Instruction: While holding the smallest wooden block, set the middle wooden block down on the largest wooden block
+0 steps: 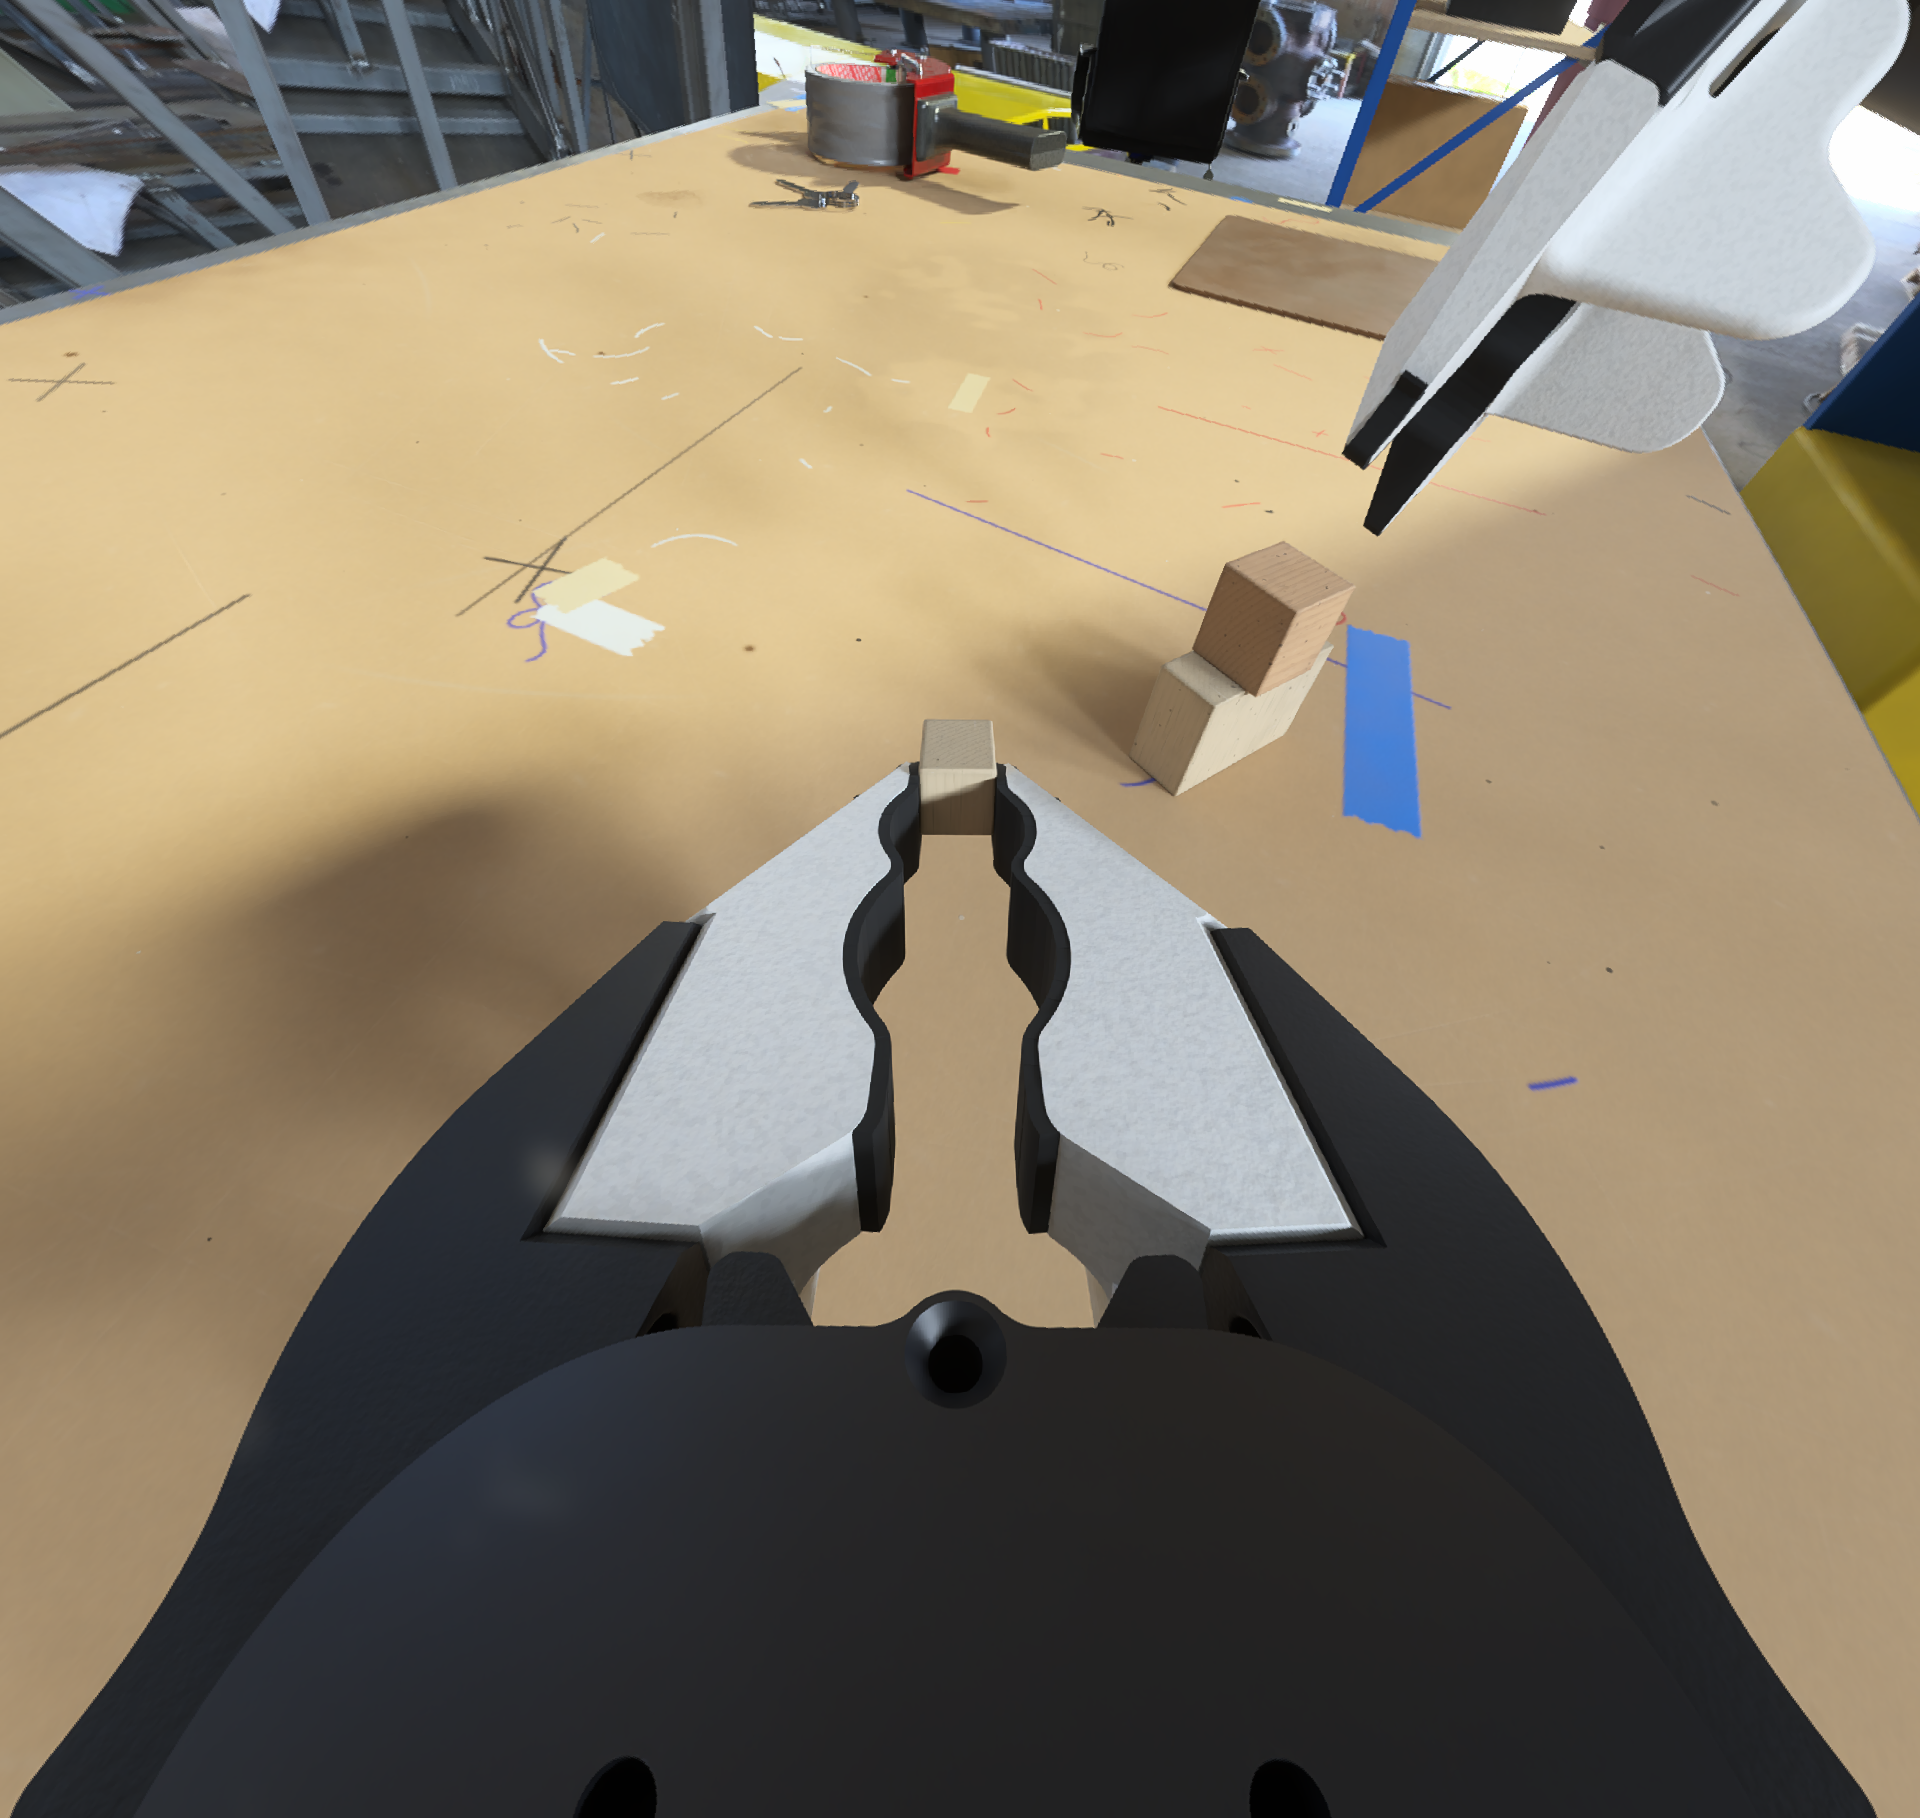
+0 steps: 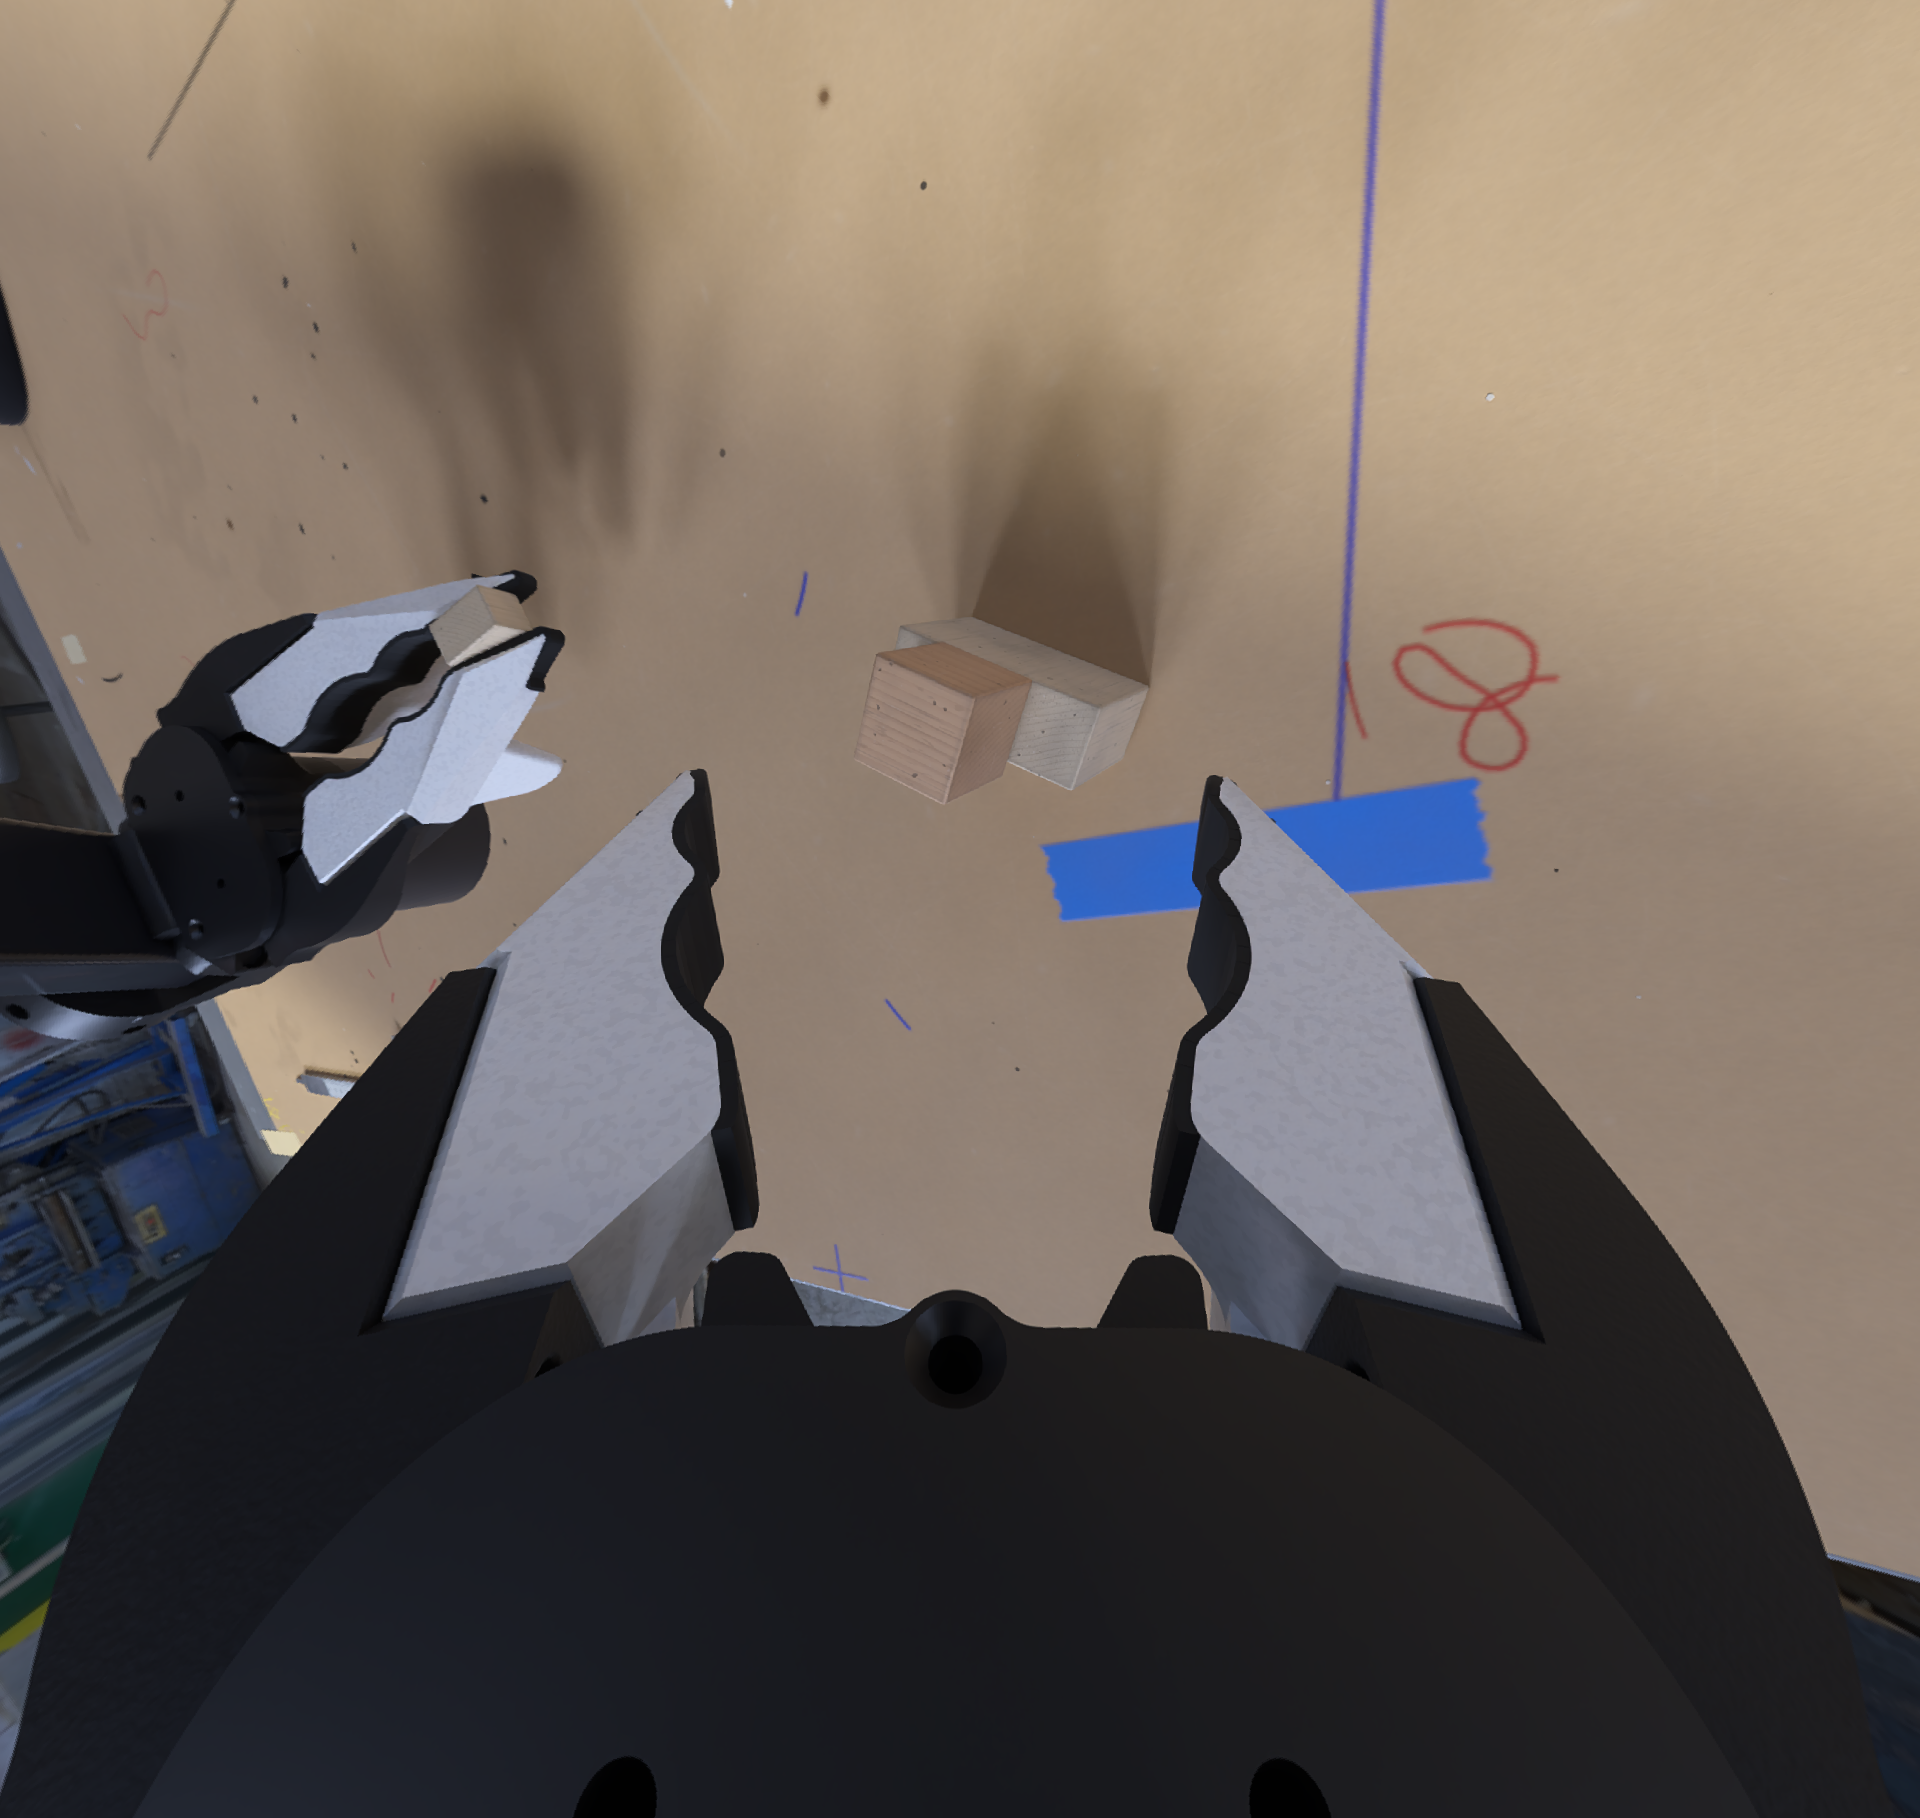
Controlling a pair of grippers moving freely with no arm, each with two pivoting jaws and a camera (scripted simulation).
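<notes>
My left gripper [image 1: 957,781] is shut on the smallest wooden block [image 1: 957,776], a pale cube held above the table; it also shows in the right wrist view [image 2: 483,620] at the left. The middle wooden block [image 1: 1270,615], a darker brown cube, rests tilted on the largest wooden block [image 1: 1210,729], a pale long block lying on the table. In the right wrist view the middle block [image 2: 935,724] overlaps one end of the largest block [image 2: 1070,703]. My right gripper [image 2: 956,792] is open and empty, above the blocks; it shows in the left wrist view [image 1: 1382,480] at the upper right.
A strip of blue tape [image 1: 1380,729] lies just right of the blocks. A tape dispenser [image 1: 894,111], keys [image 1: 810,197] and a brown board [image 1: 1299,272] lie at the far end. The table's right edge [image 1: 1808,563] is close to the blocks.
</notes>
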